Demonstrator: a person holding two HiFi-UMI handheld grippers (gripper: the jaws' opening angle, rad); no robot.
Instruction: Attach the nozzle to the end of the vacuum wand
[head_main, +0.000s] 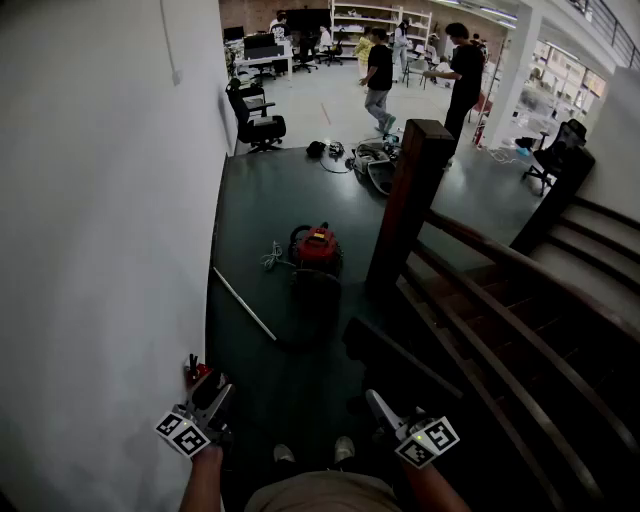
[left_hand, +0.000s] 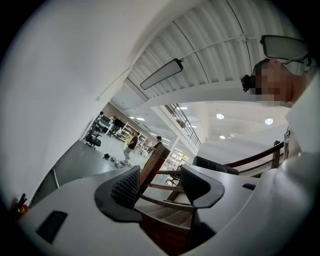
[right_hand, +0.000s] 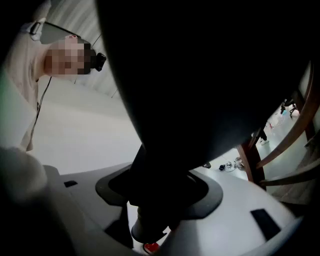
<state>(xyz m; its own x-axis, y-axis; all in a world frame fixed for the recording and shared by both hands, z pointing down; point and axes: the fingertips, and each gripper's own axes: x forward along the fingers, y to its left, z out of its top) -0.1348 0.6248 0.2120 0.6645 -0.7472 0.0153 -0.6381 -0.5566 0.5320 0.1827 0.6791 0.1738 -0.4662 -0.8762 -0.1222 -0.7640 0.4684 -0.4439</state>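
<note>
One red vacuum (head_main: 316, 247), one silver wand (head_main: 244, 304), one black nozzle (right_hand: 200, 90), two tools (left_hand: 160, 186) (right_hand: 162, 192).

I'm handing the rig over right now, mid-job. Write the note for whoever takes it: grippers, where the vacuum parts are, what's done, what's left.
Left gripper: jaws apart, nothing between them.
Right gripper: closed on the black nozzle, held out in front of the person.
Wand: bare metal tube lying on the dark floor ahead, near the white wall, just left of the red vacuum cleaner. Neither gripper is touching it.
Done: the nozzle is in hand.
Left: the nozzle is not on the wand yet. Likely next: step closer, take the wand's free end with the left gripper, then push the nozzle on.
</note>
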